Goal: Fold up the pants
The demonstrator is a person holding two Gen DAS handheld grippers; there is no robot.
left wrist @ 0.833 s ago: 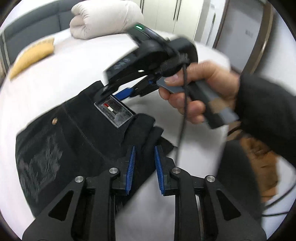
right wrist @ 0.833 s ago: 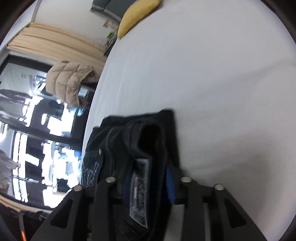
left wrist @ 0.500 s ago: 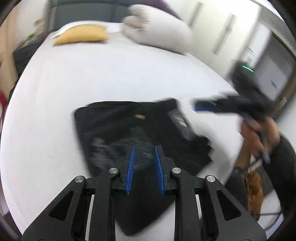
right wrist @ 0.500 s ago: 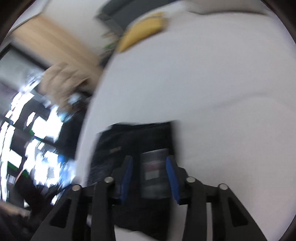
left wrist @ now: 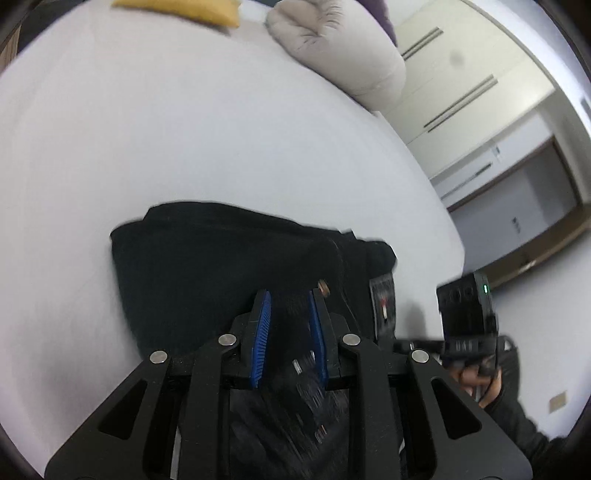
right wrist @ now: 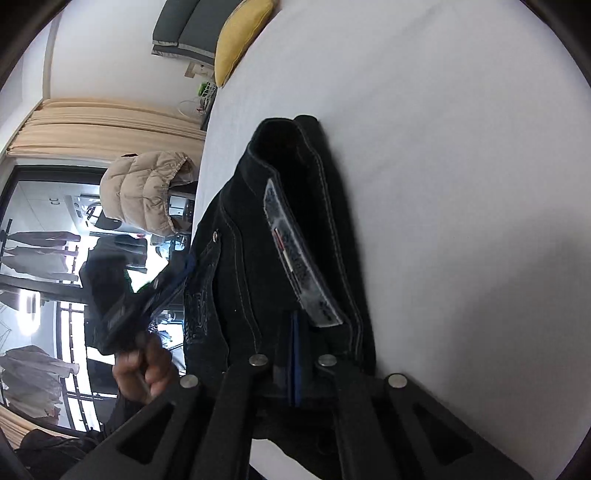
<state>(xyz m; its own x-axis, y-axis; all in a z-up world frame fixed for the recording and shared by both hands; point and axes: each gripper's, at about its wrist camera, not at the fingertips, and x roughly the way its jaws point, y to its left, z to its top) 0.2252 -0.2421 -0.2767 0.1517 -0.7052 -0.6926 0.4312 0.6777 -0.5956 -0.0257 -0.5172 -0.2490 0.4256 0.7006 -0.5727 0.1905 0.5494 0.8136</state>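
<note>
1. We held the left gripper [left wrist: 288, 325] low, its blue pads [left wrist: 260, 339] a narrow gap apart, dark cloth between them.
2. We held the right gripper [right wrist: 297, 354] with its jaws pressed fully together, blue pads meeting edge to edge.
3. Our right hand [left wrist: 476, 380] gripped its handle; our left hand [right wrist: 146, 373] did likewise, sleeves dark.

Bare white bed [left wrist: 184, 147] stretches open on the far side of the folded black pants [left wrist: 221, 266], clear up to a yellow cushion [left wrist: 184, 9] and a rolled grey duvet [left wrist: 340, 48] at its head. Beside the pants, the right claw [left wrist: 467, 321] crowds the near edge.
</note>
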